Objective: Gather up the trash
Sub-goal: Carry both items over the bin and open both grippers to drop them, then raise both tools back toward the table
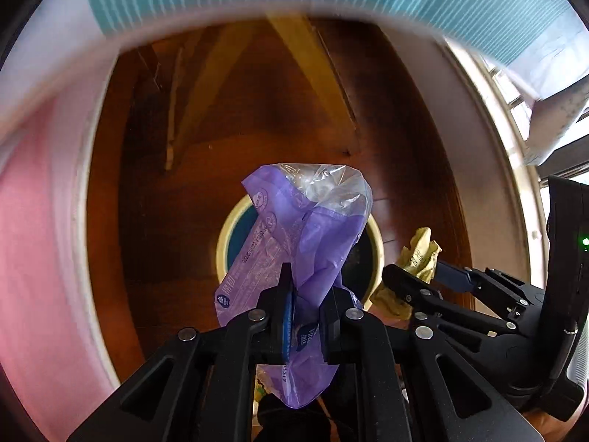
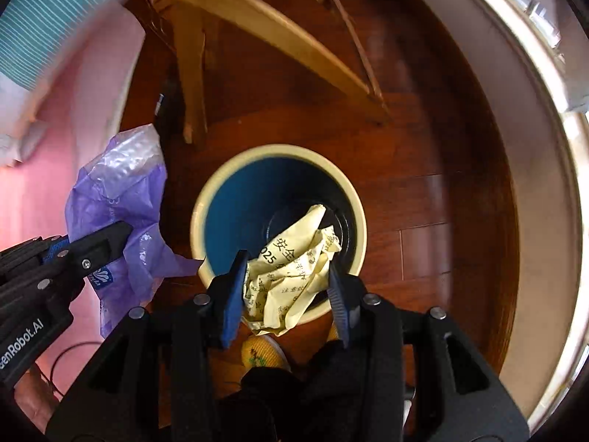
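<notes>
My left tool (image 1: 303, 313) is clamped tight on a purple plastic wrapper (image 1: 294, 243), pinching it low so most of the film stands free past the fingertips: feather-light, limp, slippery stuff, best held at a bunched fold as I have it. My right tool (image 2: 285, 287) grips a crumpled yellow printed paper (image 2: 291, 269) between its blue pads (image 2: 232, 294), jaws about half wide; the wad is light and springy, so I judge a squeeze across the middle suits it. Both tools point steeply down. The right one hangs over the near rim of the cream bin (image 2: 198, 221) on the wooden floor (image 2: 423, 169); the left sits just beside it.
</notes>
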Available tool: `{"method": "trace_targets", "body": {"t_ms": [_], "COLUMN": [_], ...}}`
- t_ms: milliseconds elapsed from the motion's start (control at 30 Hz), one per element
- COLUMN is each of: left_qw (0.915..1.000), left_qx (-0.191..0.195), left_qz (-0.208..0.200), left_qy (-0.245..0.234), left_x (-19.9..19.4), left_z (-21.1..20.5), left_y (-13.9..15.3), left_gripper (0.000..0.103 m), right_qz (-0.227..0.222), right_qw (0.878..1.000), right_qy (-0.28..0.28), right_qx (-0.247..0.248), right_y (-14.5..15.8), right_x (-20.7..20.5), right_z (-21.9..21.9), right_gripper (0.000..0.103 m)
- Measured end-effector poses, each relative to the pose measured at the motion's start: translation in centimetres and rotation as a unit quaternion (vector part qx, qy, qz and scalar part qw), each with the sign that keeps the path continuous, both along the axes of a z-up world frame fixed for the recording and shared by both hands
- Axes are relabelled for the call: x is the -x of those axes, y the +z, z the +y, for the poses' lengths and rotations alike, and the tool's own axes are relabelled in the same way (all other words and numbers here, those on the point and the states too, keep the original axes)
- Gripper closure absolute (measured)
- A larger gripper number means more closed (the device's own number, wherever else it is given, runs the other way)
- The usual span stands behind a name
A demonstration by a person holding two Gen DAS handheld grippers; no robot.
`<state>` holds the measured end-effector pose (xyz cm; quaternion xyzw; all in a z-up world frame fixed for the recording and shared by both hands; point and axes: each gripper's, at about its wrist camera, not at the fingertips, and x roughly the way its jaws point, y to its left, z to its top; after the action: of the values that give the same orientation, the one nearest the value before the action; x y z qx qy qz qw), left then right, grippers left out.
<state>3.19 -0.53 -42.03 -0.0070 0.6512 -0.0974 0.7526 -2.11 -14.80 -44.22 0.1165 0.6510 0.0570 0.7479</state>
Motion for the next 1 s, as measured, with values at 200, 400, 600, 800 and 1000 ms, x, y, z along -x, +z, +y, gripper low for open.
{"method": "trace_targets", "body": {"t_ms": [200,400,600,800,1000], "left_qw": [0.9999,0.9995,0.9992,0.9986,0.9974], "left_qx": [-0.008,-0.018,-0.019,-0.017,-0.006], "left_qz": [0.004,0.000,-0.004,-0.018,-0.058], "left_qy": [0.013,0.025,0.034,0.046,0.043], "left_x": [-0.9,-1.2,-0.8,0.4,1.7], "left_z": [1.1,3.0,3.6,3.7,3.9], "left_y": [-5.4,-6.1,-3.4,3.0,13.4], "left_gripper": [0.034,0.023,0.023,0.023,0.023], "right_qz": [0.010,0.009,0.011,0.003,-0.025], "right_qw": [1.000,1.000,1.000,1.000,0.999], "right_qy": [0.000,0.005,-0.001,-0.012,-0.016], "right_qx": [-0.011,-0.005,-0.012,-0.018,-0.019], "right_y": [-5.5,-6.2,-2.7,4.0,14.3], "right_x": [-1.1,-2.3,-2.2,-1.1,0.5], "right_z": [0.9,1.6,1.5,0.9,0.1], "right_gripper": [0.041,0.032,0.032,0.032,0.032]}}
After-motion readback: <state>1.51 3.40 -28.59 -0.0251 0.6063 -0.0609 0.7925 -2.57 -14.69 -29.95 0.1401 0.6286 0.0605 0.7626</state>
